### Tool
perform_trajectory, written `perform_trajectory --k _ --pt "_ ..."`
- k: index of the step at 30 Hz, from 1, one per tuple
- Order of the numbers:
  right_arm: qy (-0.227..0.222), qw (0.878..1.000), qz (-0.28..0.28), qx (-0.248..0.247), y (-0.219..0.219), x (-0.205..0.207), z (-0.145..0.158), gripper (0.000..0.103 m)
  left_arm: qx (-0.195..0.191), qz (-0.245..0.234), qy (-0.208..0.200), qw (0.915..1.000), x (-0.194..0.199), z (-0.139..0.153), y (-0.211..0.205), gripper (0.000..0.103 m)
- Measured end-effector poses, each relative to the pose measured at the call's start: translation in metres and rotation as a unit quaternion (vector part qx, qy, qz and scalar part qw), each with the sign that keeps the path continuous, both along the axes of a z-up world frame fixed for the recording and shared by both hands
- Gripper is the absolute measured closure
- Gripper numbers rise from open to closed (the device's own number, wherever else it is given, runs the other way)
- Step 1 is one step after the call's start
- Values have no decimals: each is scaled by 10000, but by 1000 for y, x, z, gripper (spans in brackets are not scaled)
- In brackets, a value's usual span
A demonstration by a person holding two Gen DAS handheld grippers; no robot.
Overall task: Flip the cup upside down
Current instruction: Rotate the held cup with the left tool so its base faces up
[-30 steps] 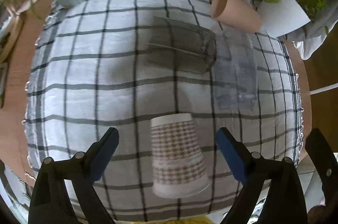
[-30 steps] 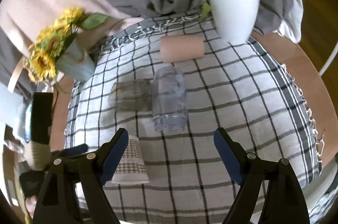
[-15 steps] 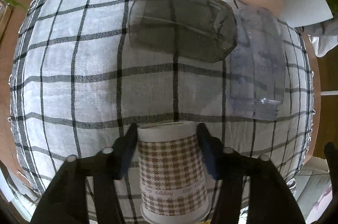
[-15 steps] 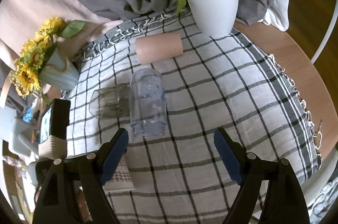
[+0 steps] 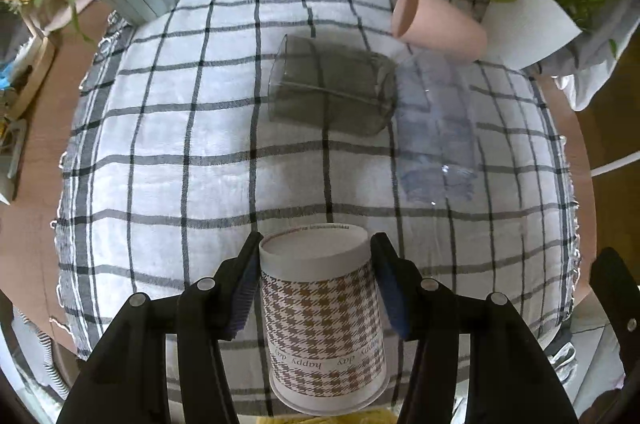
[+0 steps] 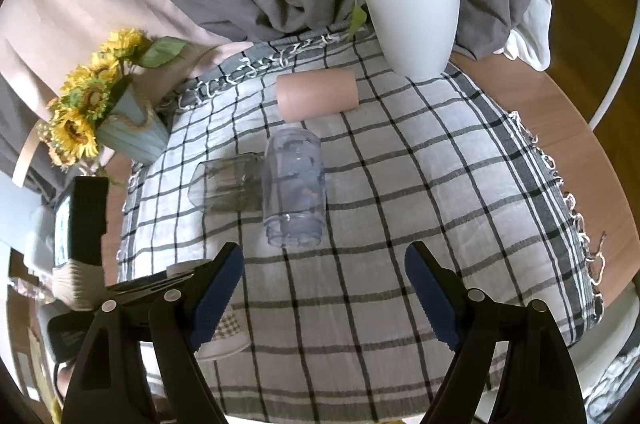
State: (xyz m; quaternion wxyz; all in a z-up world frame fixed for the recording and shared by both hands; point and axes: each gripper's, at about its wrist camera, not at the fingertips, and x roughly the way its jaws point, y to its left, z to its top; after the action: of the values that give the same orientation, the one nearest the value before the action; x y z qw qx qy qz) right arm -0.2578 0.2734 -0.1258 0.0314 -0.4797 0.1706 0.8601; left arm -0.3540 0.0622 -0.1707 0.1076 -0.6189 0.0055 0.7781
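Paper cup: houndstooth-print, base up and rim down, near the front edge of the tablecloth; the lettering on its band reads inverted. In the right wrist view we see only a sliver of it behind the right claw's left finger.
Left gripper: we have its blue pads closed against both sides of the cup, just under the upturned base. Holding the cup.
Right gripper: wide, nothing between the fingers, hanging above the cloth near the front edge.
Smoked glass tumbler: on its side at mid-cloth, mouth toward the left edge.
Clear plastic jar: on its side, touching or just beside the tumbler's right end; mouth toward the front edge.
Pink cup: on its side near the back edge, beside the white plant pot.
Sunflower vase: at the back left corner, partly off the cloth.
Progress: we judge the paper cup already inverted, or very nearly; whether its rim rests on the cloth or hangs just above it we cannot tell.
Left to do: set it down squarely if it is off the cloth, then release. The three cups lying on their sides are untouched, should the task mean those too.
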Motion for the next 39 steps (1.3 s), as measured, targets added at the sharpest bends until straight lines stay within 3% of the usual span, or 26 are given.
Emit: perform_trajectory --k 7,11,16,22,25,27,39 --pt "145 9999 69 63 -1 14 11 20 104 -62 670 9977 6 19 5 50" --pt "271 9993 52 258 1 20 18 20 263 -62 1001 9946 4 16 10 50" --pt "289 9973 -55 667 4 25 19 20 -130 -56 1646 9863 0 4 20 50" --pt "152 9965 -95 820 4 29 10 20 -211 -220 2235 9742 4 -7 29 50" --pt "124 9957 2 913 -1 33 7 20 -92 -156 2192 9755 10 -17 26 49" --pt "109 9952 85 972 -4 36 5 20 -52 -100 2290 9734 17 -16 23 50" --pt "-23 9947 354 969 -6 51 -5 20 124 -84 2062 9784 52 -13 13 50"
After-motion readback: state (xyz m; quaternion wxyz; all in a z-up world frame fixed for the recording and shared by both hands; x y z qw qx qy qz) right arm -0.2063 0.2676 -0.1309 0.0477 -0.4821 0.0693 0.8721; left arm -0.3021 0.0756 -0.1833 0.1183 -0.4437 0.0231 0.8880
